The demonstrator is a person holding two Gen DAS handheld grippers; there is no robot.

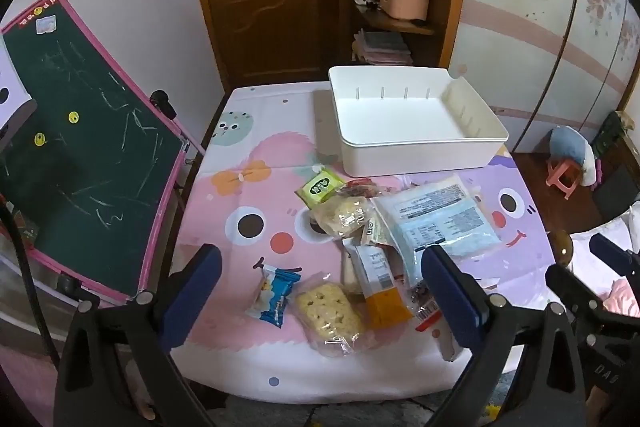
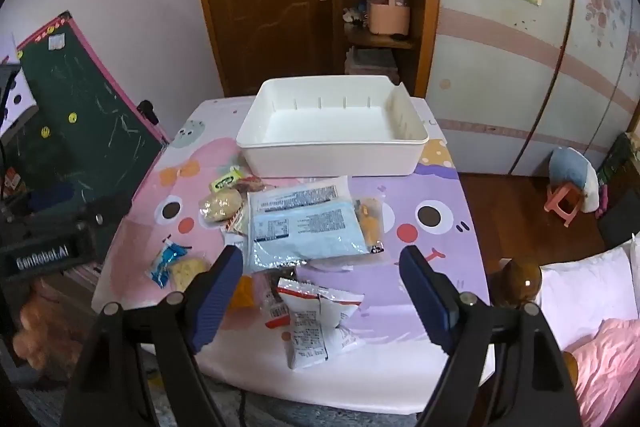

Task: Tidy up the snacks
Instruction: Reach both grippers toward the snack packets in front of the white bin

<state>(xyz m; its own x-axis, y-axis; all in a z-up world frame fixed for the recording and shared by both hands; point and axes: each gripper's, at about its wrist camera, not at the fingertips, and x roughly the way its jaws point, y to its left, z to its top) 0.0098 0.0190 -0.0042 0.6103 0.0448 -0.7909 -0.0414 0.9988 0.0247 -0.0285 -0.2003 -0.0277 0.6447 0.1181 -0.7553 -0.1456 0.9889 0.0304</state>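
A white plastic bin (image 1: 416, 147) (image 2: 332, 157) stands empty at the far side of the table. In front of it lies a loose pile of snack packets: a large pale blue bag (image 1: 436, 215) (image 2: 304, 227), a green packet (image 1: 320, 187) (image 2: 224, 182), a clear pack of yellow crackers (image 1: 328, 311), a blue wrapper (image 1: 274, 297) (image 2: 168, 261), an orange-ended packet (image 1: 380, 287) and a white-and-red packet (image 2: 320, 319). My left gripper (image 1: 322, 291) hangs open above the near packets. My right gripper (image 2: 322, 285) is open too, over the white-and-red packet. Neither holds anything.
The table wears a pink and purple cartoon cloth (image 1: 248, 351) (image 2: 432, 247). A green chalkboard with a pink frame (image 1: 80, 147) (image 2: 80, 147) leans at the left edge. Behind are a wooden door and shelves (image 1: 400, 7). A pink stool (image 2: 564, 203) stands on the floor at right.
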